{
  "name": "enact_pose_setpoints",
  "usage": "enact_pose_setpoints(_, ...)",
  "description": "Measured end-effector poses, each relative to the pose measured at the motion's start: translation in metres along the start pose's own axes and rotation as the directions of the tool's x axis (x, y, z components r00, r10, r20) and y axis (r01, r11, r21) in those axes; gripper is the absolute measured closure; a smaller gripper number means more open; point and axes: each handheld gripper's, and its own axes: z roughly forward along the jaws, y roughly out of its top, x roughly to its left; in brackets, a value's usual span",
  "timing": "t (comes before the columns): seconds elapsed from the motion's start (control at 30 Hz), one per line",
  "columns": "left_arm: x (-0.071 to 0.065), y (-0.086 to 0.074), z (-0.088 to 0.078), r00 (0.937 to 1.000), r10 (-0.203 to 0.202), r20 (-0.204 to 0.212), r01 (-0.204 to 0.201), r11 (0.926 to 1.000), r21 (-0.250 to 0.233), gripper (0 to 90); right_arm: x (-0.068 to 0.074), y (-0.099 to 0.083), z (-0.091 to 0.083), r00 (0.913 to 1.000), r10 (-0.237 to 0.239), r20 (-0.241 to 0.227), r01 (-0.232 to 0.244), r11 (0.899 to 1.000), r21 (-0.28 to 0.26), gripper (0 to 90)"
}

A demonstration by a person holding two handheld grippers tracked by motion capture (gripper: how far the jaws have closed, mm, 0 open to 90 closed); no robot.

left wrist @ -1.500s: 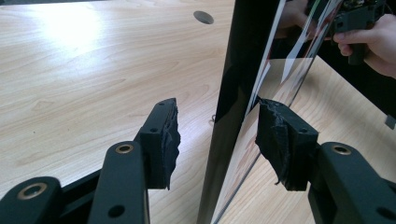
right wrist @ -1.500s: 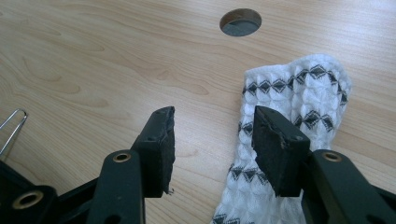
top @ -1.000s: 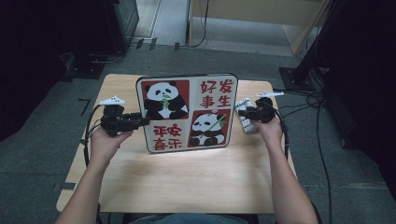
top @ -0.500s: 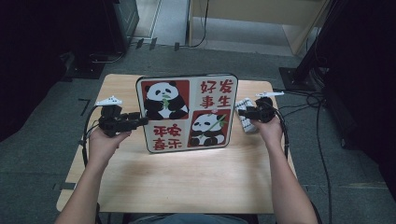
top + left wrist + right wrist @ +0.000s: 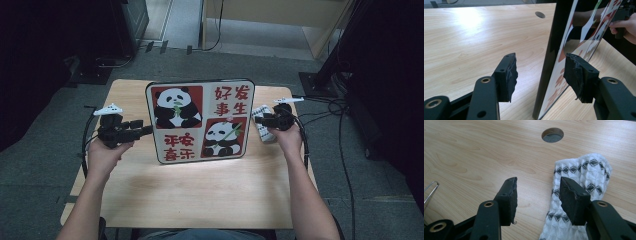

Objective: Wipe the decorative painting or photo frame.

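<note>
Left claw (image 5: 540, 75) has its jaws wide apart on either side of the panda board's (image 5: 554, 62) left edge, and they've just been spreading wider, so neither pad (image 5: 507, 75) is pressing on it right now. That board stands tilted on the wooden table (image 5: 469, 42), right between the pads, glossy printed face toward the right-hand pad and dark back toward the other. Looks to me like a stiff, thin, fairly light panel, and that shiny face is probably slippery, so I'd pinch it at the side edge around mid height where the pads get both faces flat, and watch that it doesn't tip once it's let go. Right claw (image 5: 537, 195) is open too, holding nothing, hovering low over the table with a white patterned cloth (image 5: 584, 172) lying flat under and past its right-hand jaw. Soft, floppy stuff, grab a bunched edge. Beyond the cloth there's a round hole (image 5: 552, 134) in the tabletop.
</note>
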Motion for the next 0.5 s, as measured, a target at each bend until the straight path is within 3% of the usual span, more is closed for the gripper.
enact_pose_setpoints(0.5, 0.019, -0.007, -0.010, 0.9987, -0.046, -0.025, 0.046, 0.9990, 0.000, 40.8, 0.002, 0.003, 0.003, 1.0000, -0.006, -0.002, 0.006, 1.000, 0.000, 49.4)
